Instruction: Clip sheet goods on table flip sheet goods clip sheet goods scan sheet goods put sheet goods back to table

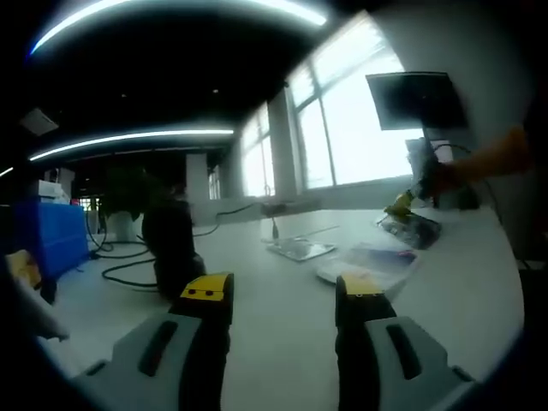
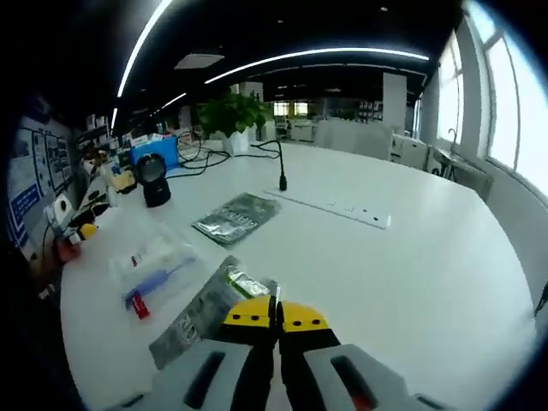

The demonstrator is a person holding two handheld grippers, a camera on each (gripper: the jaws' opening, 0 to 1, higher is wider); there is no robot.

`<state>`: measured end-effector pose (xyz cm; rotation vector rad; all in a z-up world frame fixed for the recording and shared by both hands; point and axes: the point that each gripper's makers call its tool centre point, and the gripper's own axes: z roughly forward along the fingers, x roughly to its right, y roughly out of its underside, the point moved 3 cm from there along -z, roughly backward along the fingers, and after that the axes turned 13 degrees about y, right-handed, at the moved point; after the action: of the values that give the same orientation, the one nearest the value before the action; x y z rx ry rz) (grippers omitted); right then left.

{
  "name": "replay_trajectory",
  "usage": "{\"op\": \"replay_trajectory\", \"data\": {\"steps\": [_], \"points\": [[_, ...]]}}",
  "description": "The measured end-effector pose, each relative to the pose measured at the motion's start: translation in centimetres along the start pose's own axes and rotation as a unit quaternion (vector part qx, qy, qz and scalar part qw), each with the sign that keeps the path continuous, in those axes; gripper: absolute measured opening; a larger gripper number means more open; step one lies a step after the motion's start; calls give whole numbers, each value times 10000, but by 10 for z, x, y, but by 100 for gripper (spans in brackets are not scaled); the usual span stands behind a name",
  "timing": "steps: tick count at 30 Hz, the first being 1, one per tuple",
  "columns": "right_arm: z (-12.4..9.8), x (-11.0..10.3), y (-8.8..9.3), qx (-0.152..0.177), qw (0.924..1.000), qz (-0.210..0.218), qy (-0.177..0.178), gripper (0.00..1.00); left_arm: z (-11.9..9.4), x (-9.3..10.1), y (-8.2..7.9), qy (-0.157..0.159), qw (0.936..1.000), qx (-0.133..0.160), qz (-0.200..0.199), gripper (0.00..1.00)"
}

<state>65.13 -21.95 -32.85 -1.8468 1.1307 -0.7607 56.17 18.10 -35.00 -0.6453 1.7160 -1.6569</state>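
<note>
In the right gripper view my right gripper point(image 2: 275, 315) is shut on the edge of a dark grey foil packet point(image 2: 201, 315), which hangs down to the left of the jaws over the white table point(image 2: 411, 274). The left gripper view shows the same right gripper point(image 1: 402, 204) at the right, holding that dark packet point(image 1: 413, 229) just above the table. My left gripper point(image 1: 282, 291) is open with nothing between its yellow-tipped jaws, low over the table point(image 1: 274, 334). A silver packet point(image 2: 235, 217) point(image 1: 300, 249) and a clear packet point(image 2: 152, 267) point(image 1: 370, 262) lie flat. A black scanner point(image 2: 154, 180) point(image 1: 172, 247) stands upright.
A power strip point(image 2: 336, 208) and a thin black stalk with cable point(image 2: 282, 175) sit mid-table. A blue box point(image 2: 159, 151), a plant point(image 2: 229, 111) and small items point(image 2: 81, 231) line the far left edge. A dark monitor point(image 1: 416, 99) stands by the window.
</note>
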Motion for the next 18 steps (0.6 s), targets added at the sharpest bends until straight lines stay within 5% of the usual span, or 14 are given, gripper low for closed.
{"op": "replay_trajectory", "data": {"steps": [9, 18], "points": [[-11, 1, -28, 109, 9997, 153, -139, 0, 0, 0, 0, 16, 10000, 17, 1, 40], [-35, -26, -56, 345, 9959, 616, -567, 0, 0, 0, -1, 1, 10000, 41, -28, 40]]}}
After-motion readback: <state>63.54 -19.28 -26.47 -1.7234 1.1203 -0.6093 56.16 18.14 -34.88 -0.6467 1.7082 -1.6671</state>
